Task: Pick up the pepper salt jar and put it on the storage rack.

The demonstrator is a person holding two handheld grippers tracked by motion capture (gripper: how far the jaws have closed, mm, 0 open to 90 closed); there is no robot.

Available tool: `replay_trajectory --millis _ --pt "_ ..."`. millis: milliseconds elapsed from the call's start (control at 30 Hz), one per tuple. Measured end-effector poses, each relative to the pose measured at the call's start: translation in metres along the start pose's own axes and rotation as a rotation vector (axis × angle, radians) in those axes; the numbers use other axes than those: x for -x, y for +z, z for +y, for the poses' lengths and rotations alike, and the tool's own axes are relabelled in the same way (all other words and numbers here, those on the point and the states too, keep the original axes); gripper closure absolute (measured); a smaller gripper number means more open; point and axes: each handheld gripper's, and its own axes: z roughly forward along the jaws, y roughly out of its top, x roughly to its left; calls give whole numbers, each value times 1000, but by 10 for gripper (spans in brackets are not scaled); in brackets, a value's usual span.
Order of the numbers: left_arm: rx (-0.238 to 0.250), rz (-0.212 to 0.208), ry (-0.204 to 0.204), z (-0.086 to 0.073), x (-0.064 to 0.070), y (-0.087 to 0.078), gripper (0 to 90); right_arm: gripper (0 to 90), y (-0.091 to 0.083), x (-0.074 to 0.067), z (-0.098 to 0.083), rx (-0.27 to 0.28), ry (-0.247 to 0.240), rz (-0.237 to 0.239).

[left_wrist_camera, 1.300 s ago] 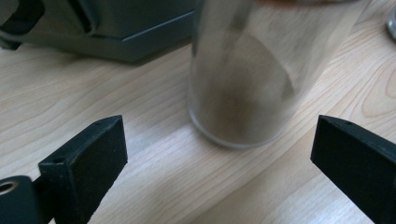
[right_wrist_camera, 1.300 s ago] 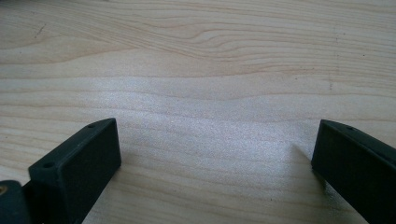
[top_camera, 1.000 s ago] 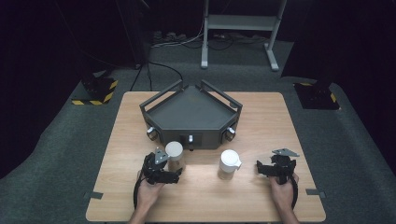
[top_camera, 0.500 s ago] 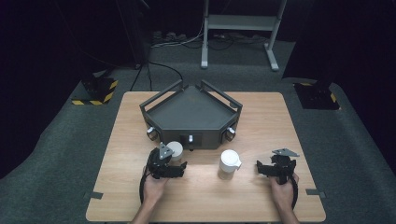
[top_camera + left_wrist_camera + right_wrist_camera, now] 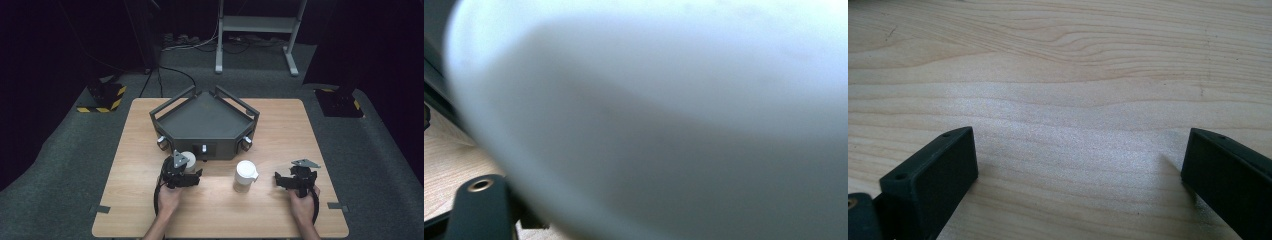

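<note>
The pale wooden table [image 5: 280, 135] leaves bare room lower centre; the dark angular metal tray [image 5: 205, 122] sits mid-frame. A white lidded cup [image 5: 245, 175] stands apart. The left gripper [image 5: 181, 167] (jaws just closing) surrounds a small white round cup [image 5: 188, 158]; contact unclear. The right gripper [image 5: 296, 181] is spread.

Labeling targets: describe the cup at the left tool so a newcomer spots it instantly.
Start at the dark angular tray on the wooden table. Just before its front wall, left of centre, sits a small white cup, with the left tool closing around it. Unlike the other white cup, standing apart mid-table, this one touches the tray.
</note>
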Motion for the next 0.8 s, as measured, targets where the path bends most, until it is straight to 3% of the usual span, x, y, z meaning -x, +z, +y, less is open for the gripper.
replay_trajectory --millis 367,533,800 --pt "5 16 3 3 4 2 268 8 0 0 0 0 0 0" --pt "19 17 -16 0 2 0 317 8 0 0 0 -1 0 0" --pt "19 21 -17 0 3 -1 330 8 0 0 0 -1 0 0"
